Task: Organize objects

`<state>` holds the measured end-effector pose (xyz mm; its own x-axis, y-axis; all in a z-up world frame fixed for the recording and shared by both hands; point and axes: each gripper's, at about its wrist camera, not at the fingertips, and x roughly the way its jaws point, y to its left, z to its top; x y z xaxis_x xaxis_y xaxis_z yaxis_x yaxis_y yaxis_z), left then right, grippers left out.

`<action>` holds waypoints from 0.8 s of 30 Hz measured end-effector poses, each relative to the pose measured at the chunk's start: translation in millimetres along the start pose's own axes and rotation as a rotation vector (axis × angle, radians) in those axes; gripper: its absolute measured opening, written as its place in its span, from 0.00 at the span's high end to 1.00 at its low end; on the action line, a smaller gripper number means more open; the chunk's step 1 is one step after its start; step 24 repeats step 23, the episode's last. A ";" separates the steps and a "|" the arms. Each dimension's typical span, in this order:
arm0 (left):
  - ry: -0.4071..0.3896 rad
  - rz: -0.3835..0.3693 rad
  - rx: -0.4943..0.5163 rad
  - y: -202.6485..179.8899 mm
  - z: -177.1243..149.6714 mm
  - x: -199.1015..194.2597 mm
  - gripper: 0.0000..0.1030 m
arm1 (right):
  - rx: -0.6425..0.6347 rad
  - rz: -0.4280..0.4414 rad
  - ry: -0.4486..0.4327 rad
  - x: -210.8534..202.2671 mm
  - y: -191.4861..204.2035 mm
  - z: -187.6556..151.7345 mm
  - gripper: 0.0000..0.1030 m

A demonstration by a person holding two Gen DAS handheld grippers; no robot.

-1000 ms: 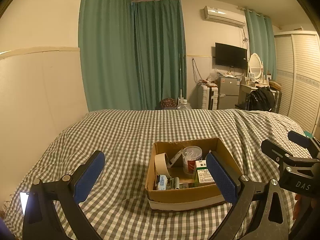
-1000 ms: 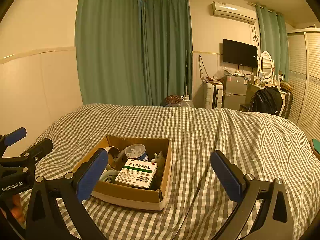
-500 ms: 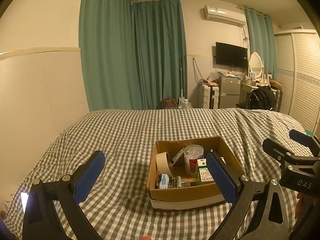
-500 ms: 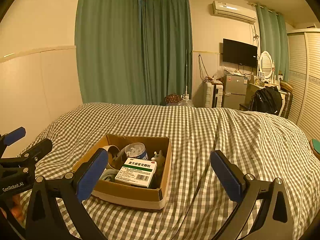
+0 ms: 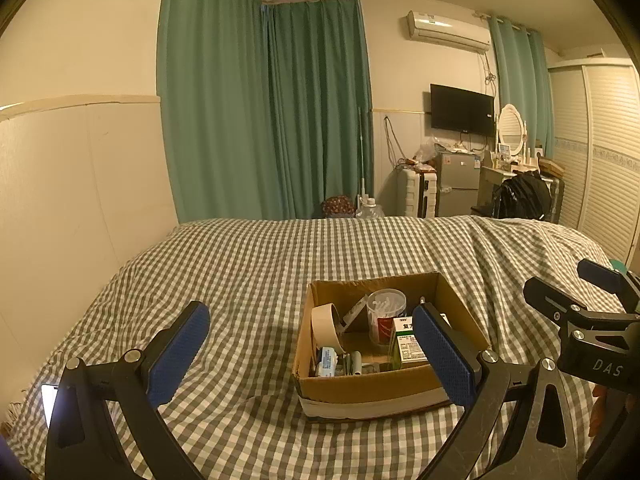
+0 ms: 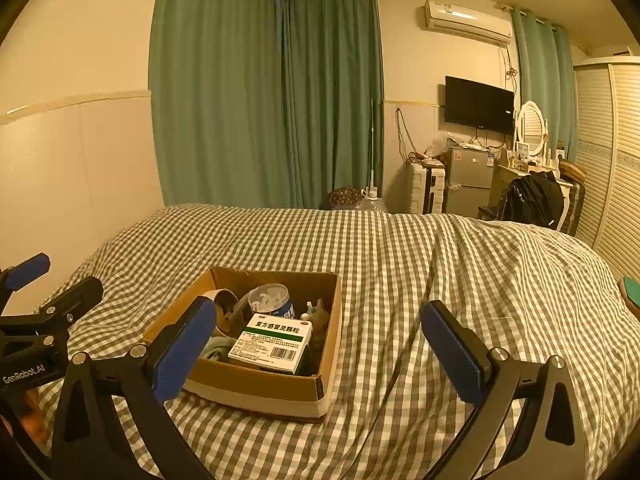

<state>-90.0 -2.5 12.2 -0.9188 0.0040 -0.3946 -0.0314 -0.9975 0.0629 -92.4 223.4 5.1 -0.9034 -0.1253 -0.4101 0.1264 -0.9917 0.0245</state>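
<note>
Bed (image 5: 280, 264) under gingham carries our cardboard box (image 5: 372, 386); inside we see a medicine carton (image 6: 272, 344), tape roll (image 5: 326, 324) and swab jar (image 5: 386, 314). Our left gripper (image 5: 312, 356) and right gripper (image 6: 320, 350) hover above it, jaws spread wide, holding nothing.

bed (image 6: 400, 248), grey-and-white checked cover | open brown cardboard box (image 6: 256, 390) rests on it | lit phone (image 5: 47, 400) left of box, at bed's edge

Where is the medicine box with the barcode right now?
The medicine box lies in the cardboard box on the bed, at its near right side, just in front of the round tub.
</note>
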 end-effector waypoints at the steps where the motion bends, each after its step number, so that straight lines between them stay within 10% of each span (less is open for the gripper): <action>1: 0.001 0.001 0.000 0.0 -0.1 0.0 0.00 | 0.000 0.000 0.000 -0.3 -0.3 -0.2 0.00; 24: 0.013 0.009 0.007 -0.5 -1.1 1.8 0.00 | -0.003 -0.001 0.024 5.0 -1.3 -1.8 0.00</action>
